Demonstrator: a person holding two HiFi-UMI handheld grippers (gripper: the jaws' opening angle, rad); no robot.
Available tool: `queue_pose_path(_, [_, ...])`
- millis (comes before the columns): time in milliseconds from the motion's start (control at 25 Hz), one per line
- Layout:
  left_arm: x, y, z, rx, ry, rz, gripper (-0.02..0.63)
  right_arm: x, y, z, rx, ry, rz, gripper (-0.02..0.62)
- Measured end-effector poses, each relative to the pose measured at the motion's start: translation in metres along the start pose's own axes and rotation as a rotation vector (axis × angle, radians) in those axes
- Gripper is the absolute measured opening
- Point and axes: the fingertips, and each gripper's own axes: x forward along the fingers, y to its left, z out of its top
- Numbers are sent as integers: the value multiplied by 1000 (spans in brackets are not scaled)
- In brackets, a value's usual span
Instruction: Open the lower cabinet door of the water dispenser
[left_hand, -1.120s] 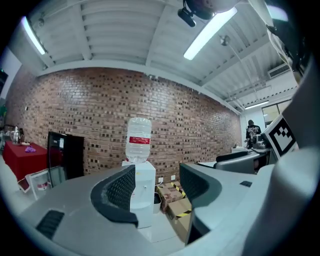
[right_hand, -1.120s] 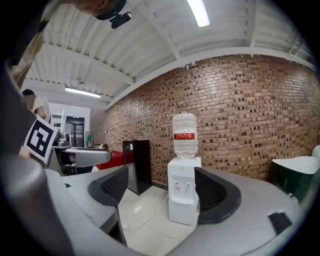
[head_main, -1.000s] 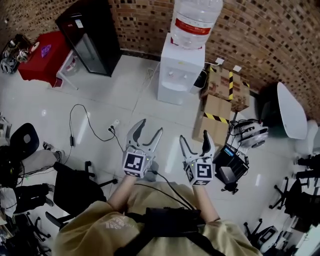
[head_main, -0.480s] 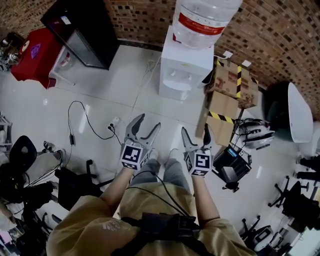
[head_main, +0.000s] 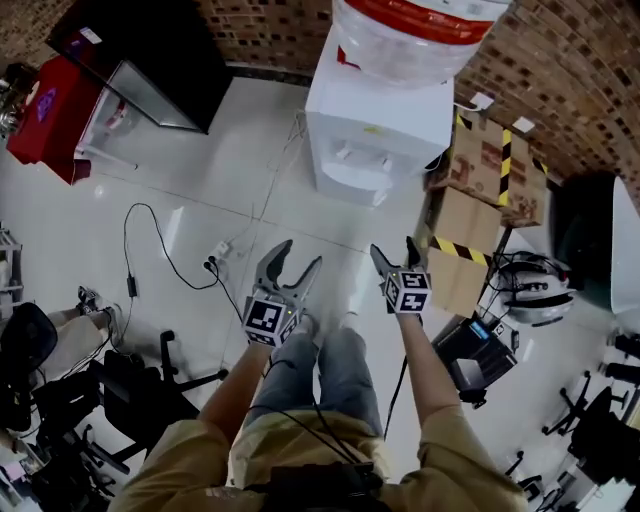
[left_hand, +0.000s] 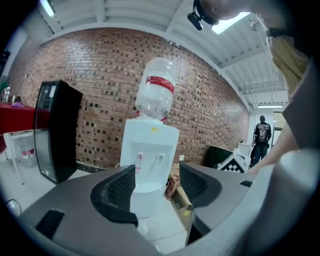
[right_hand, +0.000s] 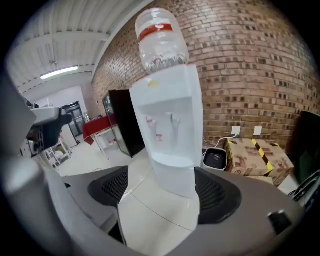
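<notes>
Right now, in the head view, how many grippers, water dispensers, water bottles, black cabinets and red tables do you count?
grippers: 2 (left gripper, right gripper)
water dispenser: 1
water bottle: 1
black cabinet: 1
red table: 1
total: 6

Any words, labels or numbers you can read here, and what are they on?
No text is legible in any view.
Red label on the water bottle: print too blurred to read.
Yellow sticker on the water dispenser: too small to read.
Print on the cardboard boxes: too small to read.
</notes>
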Motion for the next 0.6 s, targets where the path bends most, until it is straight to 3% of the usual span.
queue_pose_path(320, [115, 29, -153, 109, 22, 9, 261, 151, -101, -91, 23, -90, -62, 428])
queue_pose_path(440, [154, 45, -187, 169, -6, 8, 261, 188, -126, -103, -43, -154, -64, 428])
queue_pose_path(600, [183, 50, -215, 185, -67, -8, 261, 224, -145, -118, -106, -214, -33, 428])
